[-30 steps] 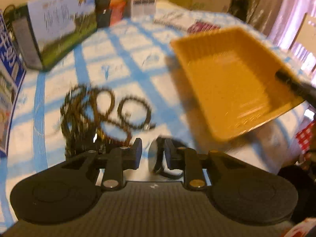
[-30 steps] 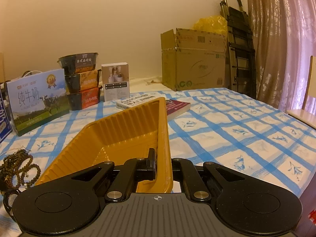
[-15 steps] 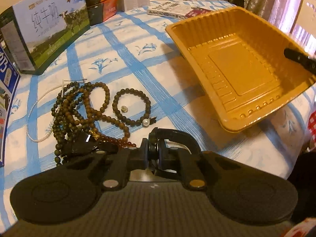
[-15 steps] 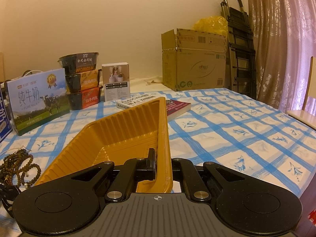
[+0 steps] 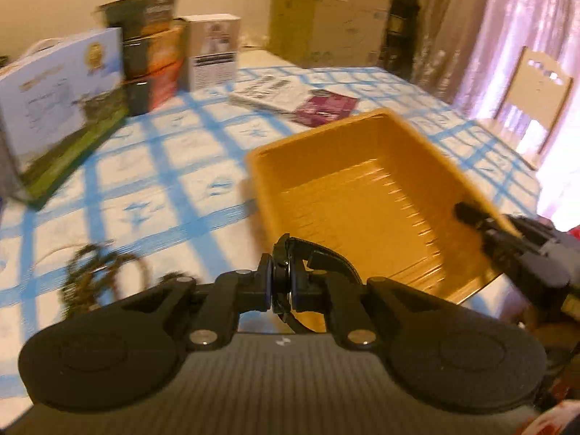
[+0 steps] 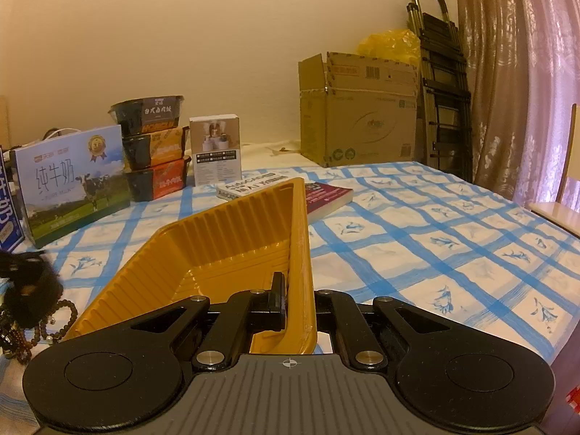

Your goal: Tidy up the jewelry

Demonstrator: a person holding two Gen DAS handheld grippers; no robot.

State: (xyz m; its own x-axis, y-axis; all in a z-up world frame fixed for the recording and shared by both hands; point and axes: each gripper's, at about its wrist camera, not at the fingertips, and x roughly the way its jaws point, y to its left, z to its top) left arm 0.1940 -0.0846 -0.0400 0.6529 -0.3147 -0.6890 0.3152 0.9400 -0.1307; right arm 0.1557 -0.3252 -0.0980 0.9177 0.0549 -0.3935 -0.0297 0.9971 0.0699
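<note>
Watch (image 5: 290, 272) clamped in left gripper (image 5: 281, 291) jaws, near tray (image 5: 362, 195) rim; right gripper (image 6: 293, 304) jaws clamp tray wall. Next: carry over tray interior, release w/o snagging strap.

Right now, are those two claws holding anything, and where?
Left gripper pinches a black watch by its round face. Right gripper clamps the yellow tray by its near side wall.
</note>
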